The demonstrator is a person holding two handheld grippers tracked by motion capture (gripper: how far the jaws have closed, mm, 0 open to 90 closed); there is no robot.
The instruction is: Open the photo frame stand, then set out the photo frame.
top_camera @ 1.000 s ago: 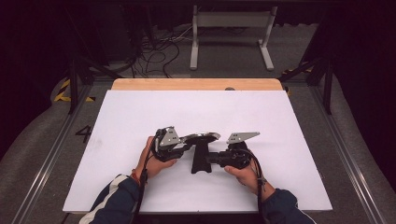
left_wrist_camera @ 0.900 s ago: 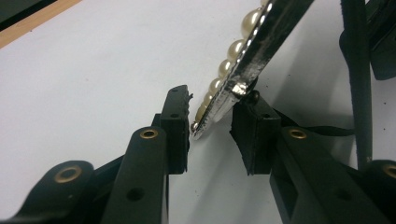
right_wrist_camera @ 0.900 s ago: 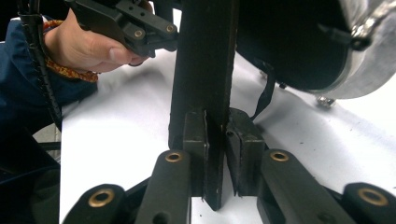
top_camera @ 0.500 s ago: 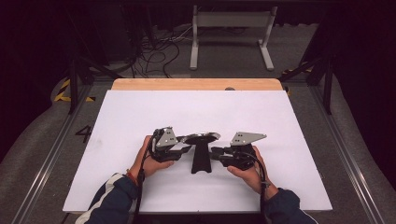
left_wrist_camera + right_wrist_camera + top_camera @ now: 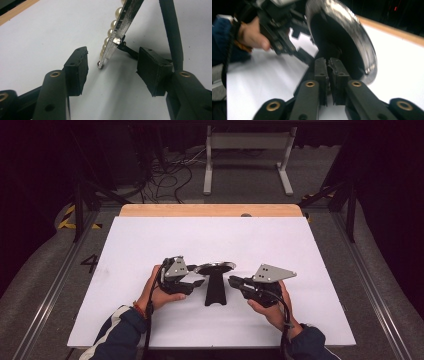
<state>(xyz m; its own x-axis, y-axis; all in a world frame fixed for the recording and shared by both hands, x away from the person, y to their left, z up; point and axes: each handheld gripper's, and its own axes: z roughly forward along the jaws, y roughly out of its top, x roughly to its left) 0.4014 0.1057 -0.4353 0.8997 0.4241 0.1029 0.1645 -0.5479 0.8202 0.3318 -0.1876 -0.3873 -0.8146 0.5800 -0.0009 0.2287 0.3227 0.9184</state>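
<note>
Near the bottom of the high view, the right gripper (image 5: 234,280) has drawn back a little from the mirror (image 5: 215,268), its jaws closed on nothing. The left gripper (image 5: 200,283) has just been opening; the mirror's rim stands between its jaws, untouched. The mirror stands mid-frame on the bench (image 5: 150,235), apparently released on its stand (image 5: 215,290).

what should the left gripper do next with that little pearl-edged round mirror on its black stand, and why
Probably ease the left gripper back. Its jaws have just been opening, and the pearl-edged round mirror sits between the pads untouched, propped on its black stand. The right gripper, jaws together, is behind the mirror.
</note>
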